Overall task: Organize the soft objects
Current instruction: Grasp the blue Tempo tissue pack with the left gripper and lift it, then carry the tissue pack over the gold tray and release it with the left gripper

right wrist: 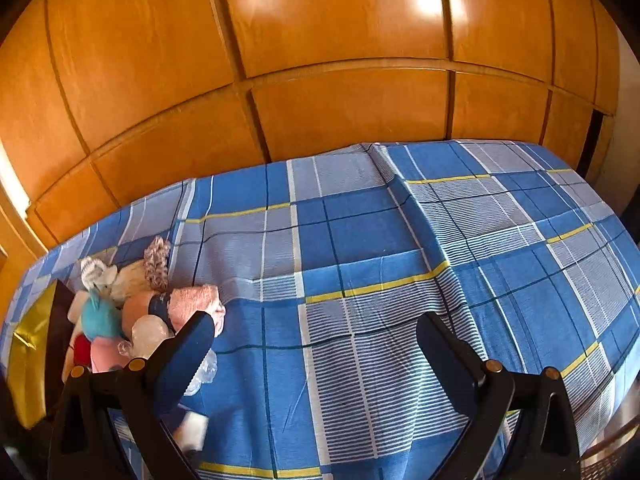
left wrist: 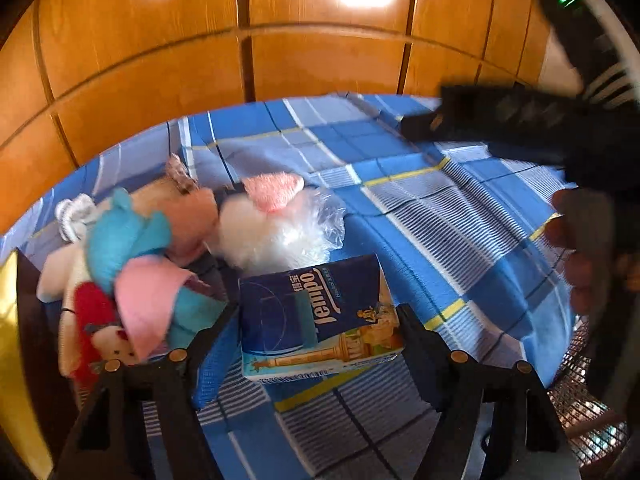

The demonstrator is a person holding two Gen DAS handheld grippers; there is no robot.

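Note:
A dark blue Tempo tissue pack lies on the blue plaid bed sheet, and my left gripper has its pads against the pack's two sides. Just left of it is a heap of soft toys: a turquoise plush, a pink cloth, a red-and-white doll, and a white fluffy toy in clear plastic. In the right wrist view the same heap sits at the far left. My right gripper hangs open over bare sheet, holding nothing. It shows as a dark blur in the left wrist view.
A gold box stands at the bed's left edge beside the toys. Orange wooden cupboard doors rise behind the bed. A person's hand is at the right, with wire mesh beyond the bed's near right edge.

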